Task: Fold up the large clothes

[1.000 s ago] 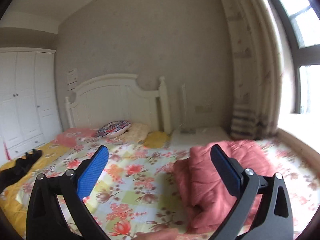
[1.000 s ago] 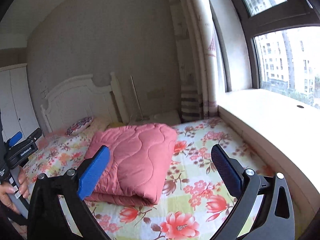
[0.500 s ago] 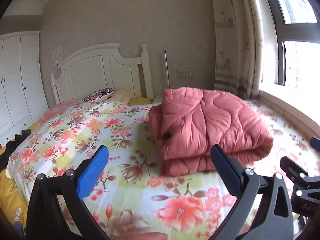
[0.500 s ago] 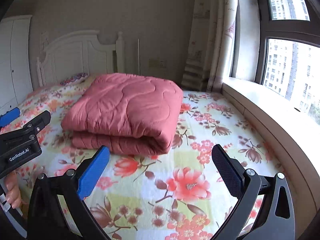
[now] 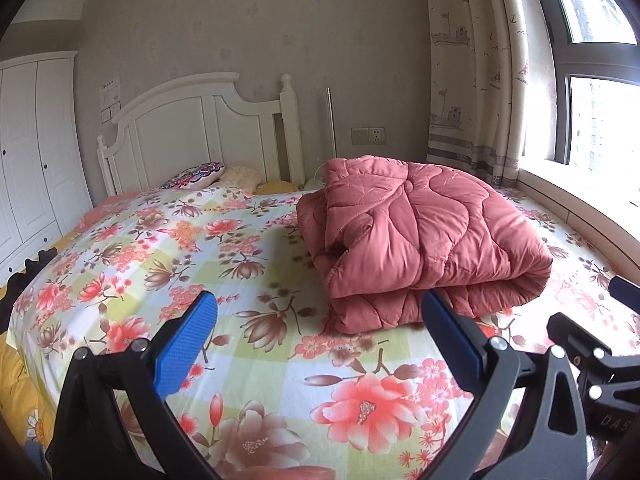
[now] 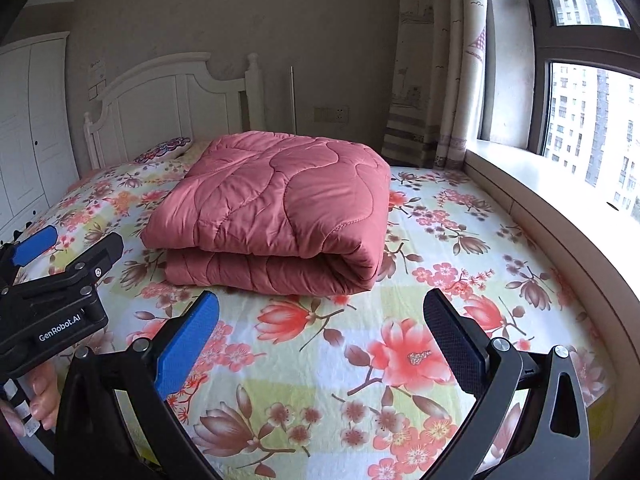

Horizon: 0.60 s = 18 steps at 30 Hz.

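Note:
A pink quilted comforter (image 5: pixel 416 236) lies folded into a thick block on the floral bed sheet (image 5: pixel 192 264); it also shows in the right wrist view (image 6: pixel 276 208). My left gripper (image 5: pixel 320 344) is open and empty, held above the sheet just short of the comforter's near edge. My right gripper (image 6: pixel 320 340) is open and empty, a little back from the comforter's folded front edge. The left gripper's body (image 6: pixel 52 296) shows at the left of the right wrist view, and the right gripper's body (image 5: pixel 592 364) at the right of the left wrist view.
A white headboard (image 5: pixel 200 128) and pillows (image 5: pixel 196 170) stand at the far end of the bed. A window ledge (image 6: pixel 552 200) and curtain (image 6: pixel 432 72) run along the right. A white wardrobe (image 5: pixel 28 152) and a dark garment (image 5: pixel 24 276) are at the left.
Both grippers have tilted down and drawn back toward the foot of the bed, so the folded comforter now sits fully in view ahead of them. Both stayed open.

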Available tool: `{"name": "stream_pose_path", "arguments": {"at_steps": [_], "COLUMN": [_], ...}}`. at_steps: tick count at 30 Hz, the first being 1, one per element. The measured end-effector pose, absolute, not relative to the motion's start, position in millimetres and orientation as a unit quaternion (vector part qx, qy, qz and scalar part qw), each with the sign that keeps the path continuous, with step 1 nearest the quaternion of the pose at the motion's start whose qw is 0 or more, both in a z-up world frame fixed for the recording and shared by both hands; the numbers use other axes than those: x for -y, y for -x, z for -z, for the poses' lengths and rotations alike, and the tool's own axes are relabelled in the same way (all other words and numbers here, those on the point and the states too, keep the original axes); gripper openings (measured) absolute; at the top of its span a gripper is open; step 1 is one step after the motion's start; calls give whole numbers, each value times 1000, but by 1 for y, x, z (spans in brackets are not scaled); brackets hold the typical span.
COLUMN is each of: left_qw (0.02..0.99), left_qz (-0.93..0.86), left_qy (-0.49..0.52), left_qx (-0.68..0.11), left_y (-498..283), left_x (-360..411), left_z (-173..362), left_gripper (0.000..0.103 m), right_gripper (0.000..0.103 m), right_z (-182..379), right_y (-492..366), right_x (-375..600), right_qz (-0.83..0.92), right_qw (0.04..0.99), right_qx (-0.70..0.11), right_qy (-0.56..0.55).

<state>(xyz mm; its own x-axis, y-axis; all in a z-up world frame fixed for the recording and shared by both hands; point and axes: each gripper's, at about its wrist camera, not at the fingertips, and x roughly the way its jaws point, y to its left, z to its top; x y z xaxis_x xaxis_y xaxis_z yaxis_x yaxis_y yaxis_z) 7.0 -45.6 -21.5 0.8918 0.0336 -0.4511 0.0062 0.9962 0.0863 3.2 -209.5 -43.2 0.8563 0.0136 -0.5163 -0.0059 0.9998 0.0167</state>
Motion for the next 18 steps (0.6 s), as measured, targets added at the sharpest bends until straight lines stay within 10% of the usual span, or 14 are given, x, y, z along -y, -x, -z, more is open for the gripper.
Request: {"name": "stream_pose_path", "arguments": {"at_steps": [18], "left_qw": [967], "left_qz": [-5], "left_qy": [-29], "left_qx": [-252], "left_y": [-11], "left_x": [38], "left_z": [30], "left_gripper": [101], "right_gripper": [98], "right_z": [44], "right_y": [3], "right_x": [197], "right_qz": [-21], "right_qw": [966], "right_qx": [-258], "right_qy": [-2]}}
